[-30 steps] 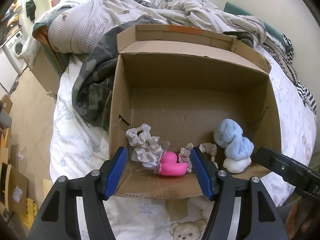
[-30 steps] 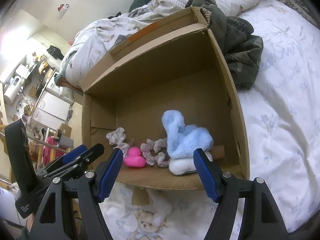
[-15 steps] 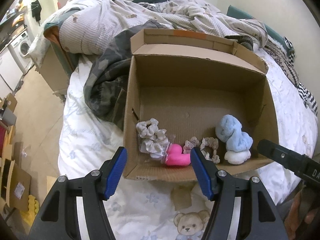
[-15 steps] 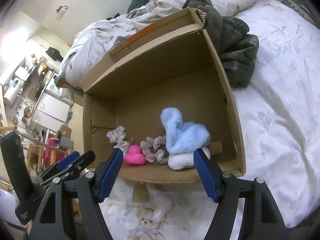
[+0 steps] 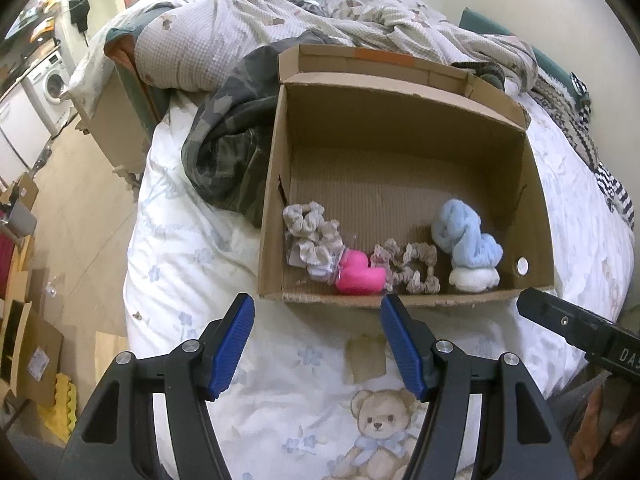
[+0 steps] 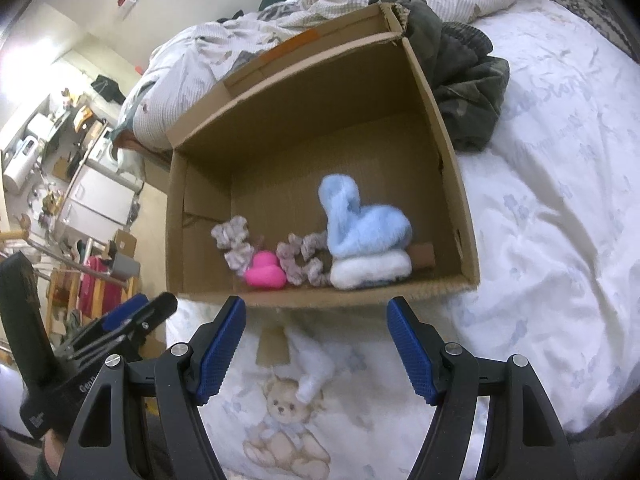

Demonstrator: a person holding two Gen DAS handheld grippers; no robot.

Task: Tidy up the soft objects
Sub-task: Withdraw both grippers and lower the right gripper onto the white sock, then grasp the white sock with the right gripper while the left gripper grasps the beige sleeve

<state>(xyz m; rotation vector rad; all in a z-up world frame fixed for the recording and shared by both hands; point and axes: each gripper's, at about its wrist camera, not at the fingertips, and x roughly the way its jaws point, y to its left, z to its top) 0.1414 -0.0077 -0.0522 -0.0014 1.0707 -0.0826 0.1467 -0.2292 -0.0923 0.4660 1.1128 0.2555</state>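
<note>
An open cardboard box [image 5: 404, 152] is seen resting on a white bedsheet [image 5: 188, 248] printed with a teddy bear [image 5: 380, 424]. Along the box's near wall, soft items are lined up: a beige frilly scrunchie [image 5: 308, 236] at the left, a bright pink plush [image 5: 358, 276] touching it, a second frilly scrunchie [image 5: 408, 268], then a fluffy light-blue sock [image 5: 466, 242] draped over a white one [image 5: 474, 280]. Both the left gripper [image 5: 316, 340] and the right gripper [image 6: 316, 340] are held over the sheet just short of the box, blue-padded jaws spread wide, nothing gripped. A camouflage garment [image 5: 228, 148] is bunched beside the box.
</note>
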